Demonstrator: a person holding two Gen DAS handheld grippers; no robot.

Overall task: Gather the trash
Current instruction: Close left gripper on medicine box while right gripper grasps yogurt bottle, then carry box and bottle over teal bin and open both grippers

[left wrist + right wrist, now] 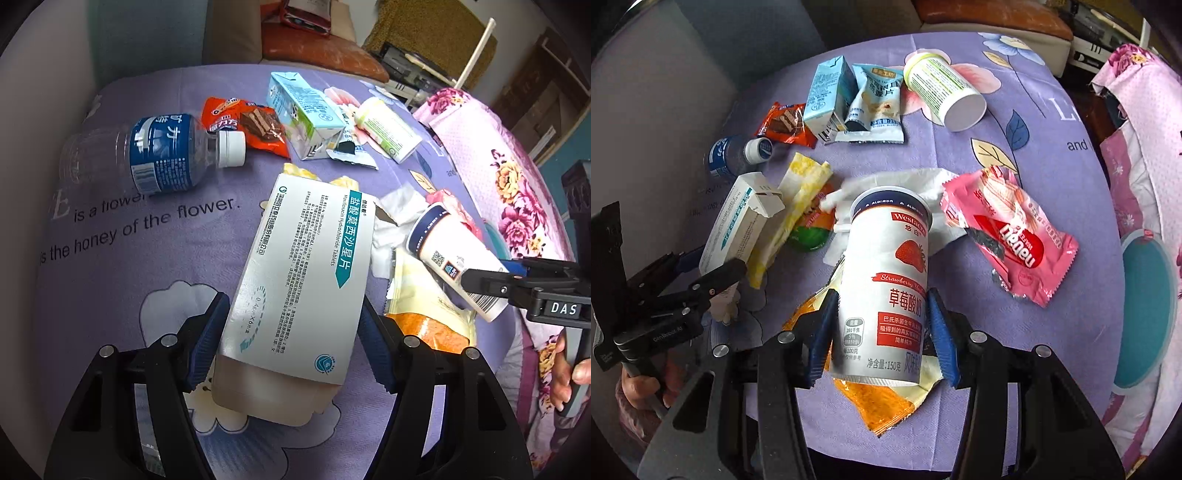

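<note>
My left gripper (293, 336) is shut on a white and teal medicine box (299, 273), which also shows at the left of the right wrist view (738, 225). My right gripper (881, 332) is shut on a white strawberry yogurt cup (886, 280), which also shows in the left wrist view (454, 258). Both objects are held just above the purple tablecloth (129, 258). An orange and yellow snack bag (882, 402) lies under the cup.
Spread on the cloth are a water bottle (155, 155), an orange wafer wrapper (247, 125), a milk carton (303, 110), a white tub (942, 92), a pink wafer wrapper (1012, 236), a blue snack packet (875, 107) and crumpled tissue (923, 184). A floral quilt (498, 166) lies right.
</note>
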